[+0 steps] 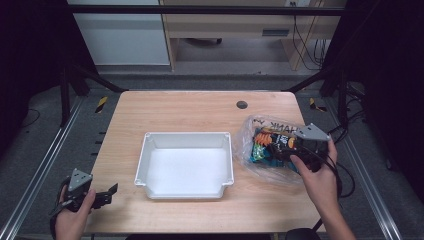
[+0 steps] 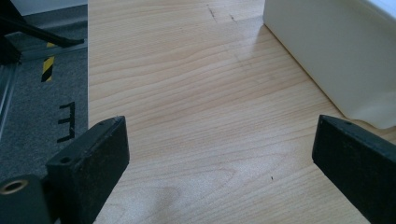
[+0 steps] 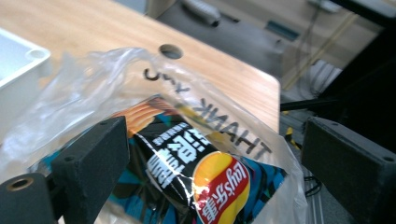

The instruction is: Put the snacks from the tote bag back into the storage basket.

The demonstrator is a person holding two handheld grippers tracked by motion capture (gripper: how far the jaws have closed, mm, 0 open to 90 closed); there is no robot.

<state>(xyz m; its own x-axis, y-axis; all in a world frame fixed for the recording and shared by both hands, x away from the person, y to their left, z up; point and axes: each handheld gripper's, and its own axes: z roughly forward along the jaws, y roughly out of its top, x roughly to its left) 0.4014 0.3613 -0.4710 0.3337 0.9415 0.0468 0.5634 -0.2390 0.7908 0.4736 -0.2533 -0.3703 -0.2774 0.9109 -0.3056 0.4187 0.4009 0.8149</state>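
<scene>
The table point(image 1: 200, 112) was light wood with one round hole point(image 1: 242, 104) near its far edge, and it stood on grey floor point(image 1: 50, 145) between dark frame bars, with a wooden desk and loose cables beyond the far end. One white tray point(image 1: 185, 165) sat at the middle of the table. One clear plastic bag point(image 1: 250, 145) lay just right of the tray, with snack packets point(image 1: 272, 142) inside it. The right gripper point(image 1: 292, 150) sat over the bag at the right of the table. The right gripper view showed what the high view could not resolve: its two jaws stood wide apart on either side of the bag point(image 3: 140, 84), pressing nothing, above one black chip packet point(image 3: 196, 172) with a red and yellow logo, and dark lettering on the plastic. The left gripper point(image 1: 107, 194) rested at the near left corner. The left gripper view showed its two jaws apart over bare wood, with the tray wall point(image 2: 336, 56) to the far right and black markings on the floor point(image 2: 28, 116).
</scene>
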